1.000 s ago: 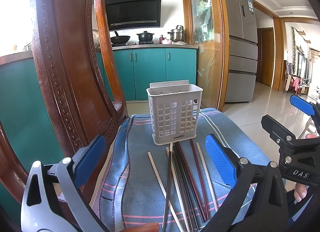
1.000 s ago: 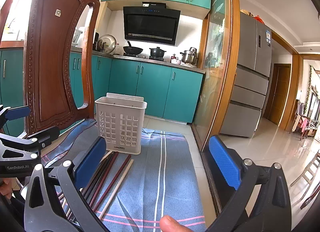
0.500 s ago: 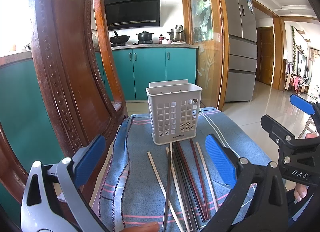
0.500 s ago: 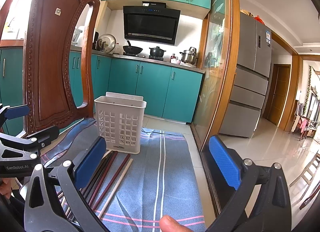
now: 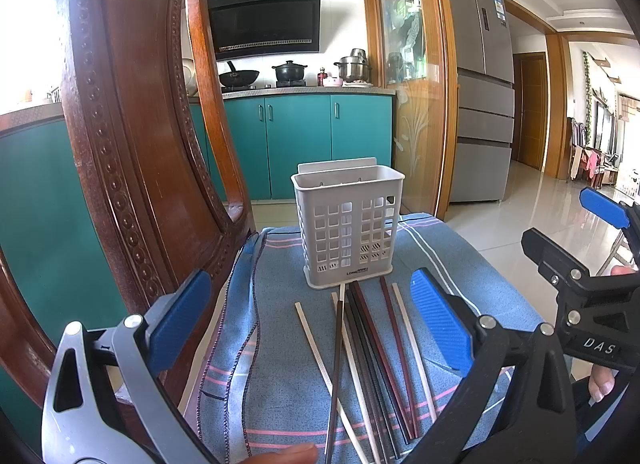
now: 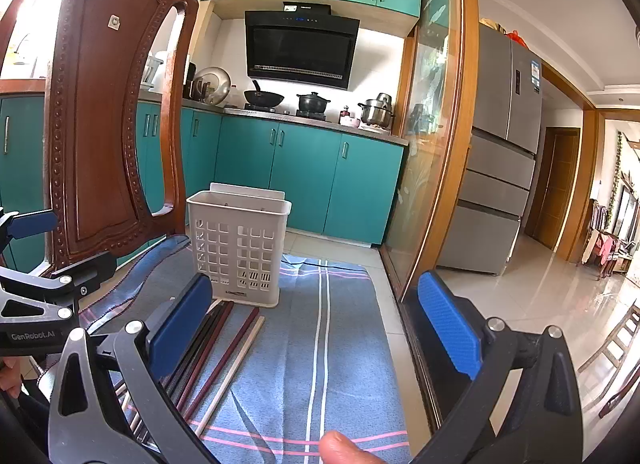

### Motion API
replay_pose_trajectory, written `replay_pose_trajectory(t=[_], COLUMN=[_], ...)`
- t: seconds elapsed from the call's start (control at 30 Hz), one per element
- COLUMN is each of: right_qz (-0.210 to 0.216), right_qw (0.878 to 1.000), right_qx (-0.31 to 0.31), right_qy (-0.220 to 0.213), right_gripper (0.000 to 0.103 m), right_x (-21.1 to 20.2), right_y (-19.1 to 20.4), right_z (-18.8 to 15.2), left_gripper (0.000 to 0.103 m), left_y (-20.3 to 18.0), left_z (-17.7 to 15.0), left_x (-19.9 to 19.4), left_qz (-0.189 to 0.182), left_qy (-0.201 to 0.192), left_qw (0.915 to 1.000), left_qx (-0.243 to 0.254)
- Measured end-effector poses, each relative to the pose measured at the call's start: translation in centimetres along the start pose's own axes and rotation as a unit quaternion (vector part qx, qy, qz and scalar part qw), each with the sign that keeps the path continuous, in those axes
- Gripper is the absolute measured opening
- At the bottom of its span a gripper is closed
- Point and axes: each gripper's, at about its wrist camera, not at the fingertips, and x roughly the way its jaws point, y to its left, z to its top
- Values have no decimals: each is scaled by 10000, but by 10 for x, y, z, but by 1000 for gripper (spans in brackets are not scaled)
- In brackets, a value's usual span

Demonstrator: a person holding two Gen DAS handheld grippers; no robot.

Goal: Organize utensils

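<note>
A white perforated utensil holder (image 5: 347, 223) (image 6: 239, 250) stands upright on a blue striped cloth (image 5: 280, 364) (image 6: 340, 344). Several chopsticks (image 5: 368, 352) (image 6: 216, 360), dark, reddish and pale, lie loose on the cloth in front of it, fanned toward me. My left gripper (image 5: 308, 328) hovers open above the chopsticks with nothing between its blue pads. My right gripper (image 6: 316, 332) hangs open to the right of the chopsticks, over the bare cloth. Each gripper shows at the edge of the other's view.
A carved wooden chair back (image 5: 132, 143) (image 6: 104, 123) rises close on the left of the cloth. The cloth's right edge drops to a tiled floor (image 6: 520, 296). Teal kitchen cabinets (image 5: 320, 143) and a fridge (image 6: 504, 151) stand beyond. A fingertip (image 6: 344, 448) shows at the bottom.
</note>
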Motion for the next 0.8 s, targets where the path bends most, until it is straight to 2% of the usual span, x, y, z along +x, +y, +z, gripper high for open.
replay_pose_trajectory(t=[0.8], right_qz=[-100], right_qw=[9999], right_qx=[-63], right_qy=[86], right_gripper=[101], right_x=[4], right_y=[2], right_z=[1], left_gripper=[100], left_y=[0], left_z=[-4], left_x=[3], left_qz=[-4], left_qy=[57], left_qw=[10000], left_qx=[45])
